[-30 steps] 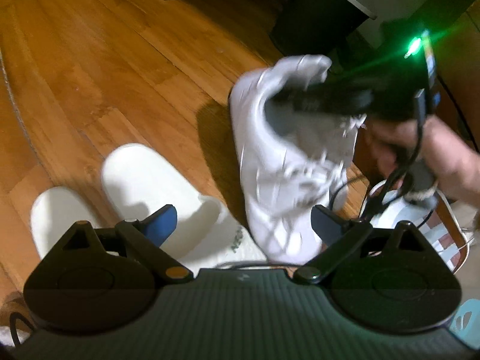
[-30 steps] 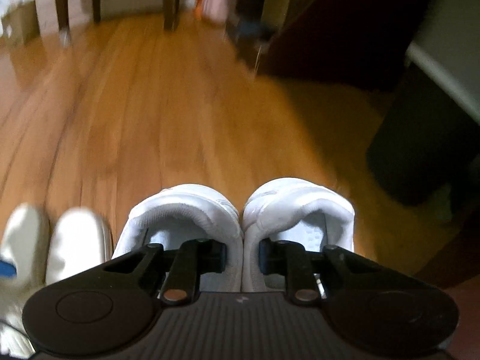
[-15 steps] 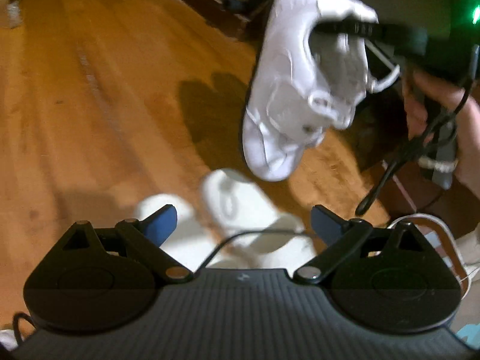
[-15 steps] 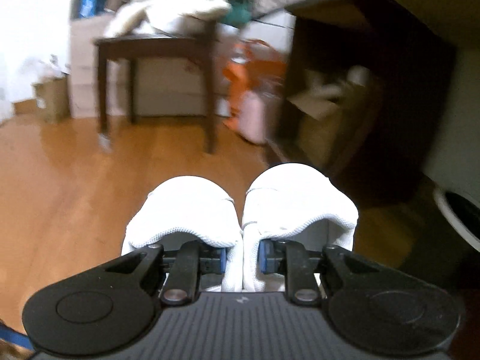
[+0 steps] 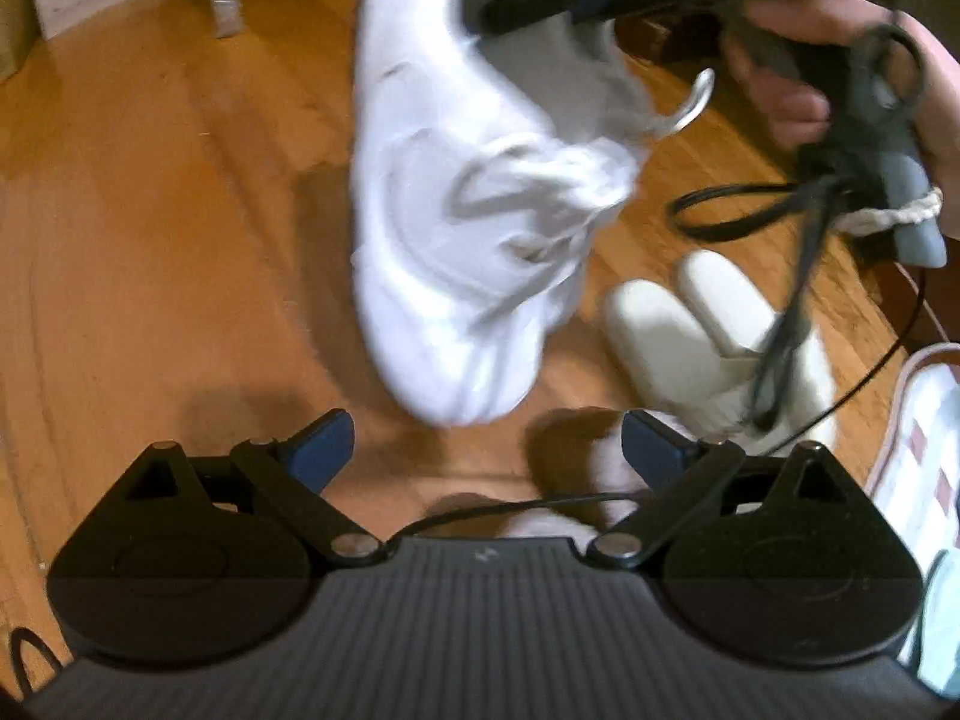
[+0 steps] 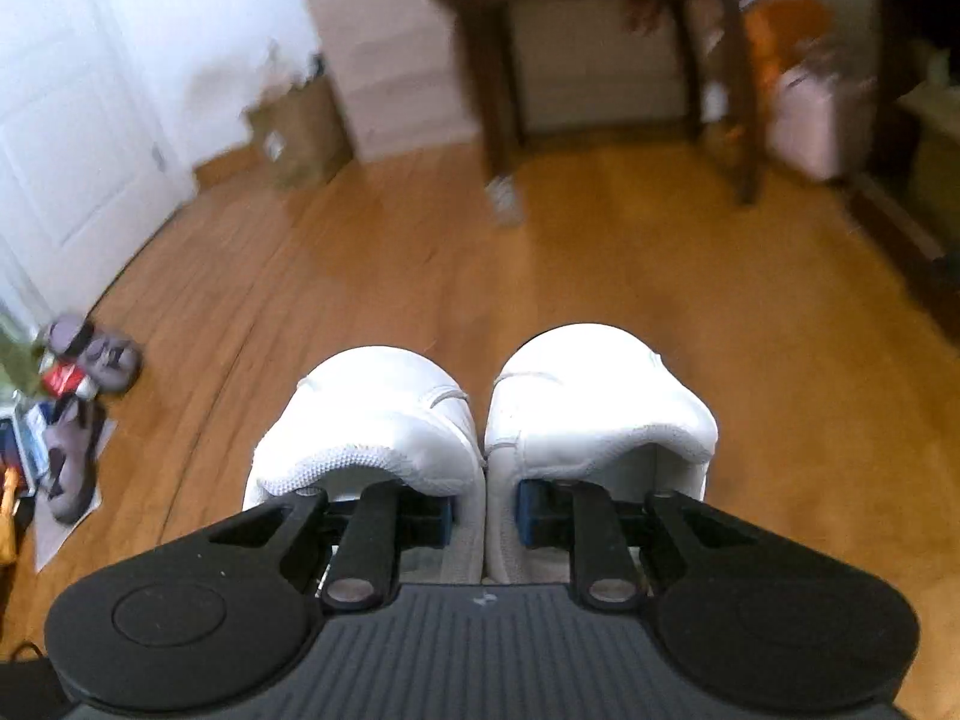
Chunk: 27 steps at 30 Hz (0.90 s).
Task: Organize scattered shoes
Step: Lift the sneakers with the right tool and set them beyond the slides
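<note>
In the left wrist view the left tongs stand wide apart with nothing between them, over the wooden floor. Above them hang the white sneakers, blurred, laces loose, long axis running from heel at top to toe at bottom. To their right a pair of cream slippers lies on the floor, toes pointing up-left. A hand grips the other tool at far right. In the right wrist view the right tongs are clamped on the sneakers' adjoining inner collars, heels nearest the camera, toes pointing away, clear of the floor.
</note>
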Each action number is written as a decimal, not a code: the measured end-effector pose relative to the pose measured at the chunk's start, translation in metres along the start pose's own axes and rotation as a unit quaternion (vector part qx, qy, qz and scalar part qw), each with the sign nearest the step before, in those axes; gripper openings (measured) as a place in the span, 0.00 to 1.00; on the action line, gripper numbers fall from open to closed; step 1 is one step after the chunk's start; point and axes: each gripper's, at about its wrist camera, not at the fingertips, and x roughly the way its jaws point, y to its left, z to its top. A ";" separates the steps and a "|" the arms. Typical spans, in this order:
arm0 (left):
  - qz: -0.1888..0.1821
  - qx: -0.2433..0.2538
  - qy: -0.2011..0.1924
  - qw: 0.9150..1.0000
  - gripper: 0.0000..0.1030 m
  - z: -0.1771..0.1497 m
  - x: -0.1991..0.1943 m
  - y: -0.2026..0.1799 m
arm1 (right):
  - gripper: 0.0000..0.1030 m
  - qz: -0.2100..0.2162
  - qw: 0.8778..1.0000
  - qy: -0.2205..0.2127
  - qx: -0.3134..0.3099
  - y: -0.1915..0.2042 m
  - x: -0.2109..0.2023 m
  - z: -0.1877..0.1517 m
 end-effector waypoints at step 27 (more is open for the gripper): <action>0.016 -0.131 0.071 0.989 0.94 0.006 0.066 0.027 | 0.65 -0.126 0.942 0.303 0.072 -0.134 -0.014 -0.084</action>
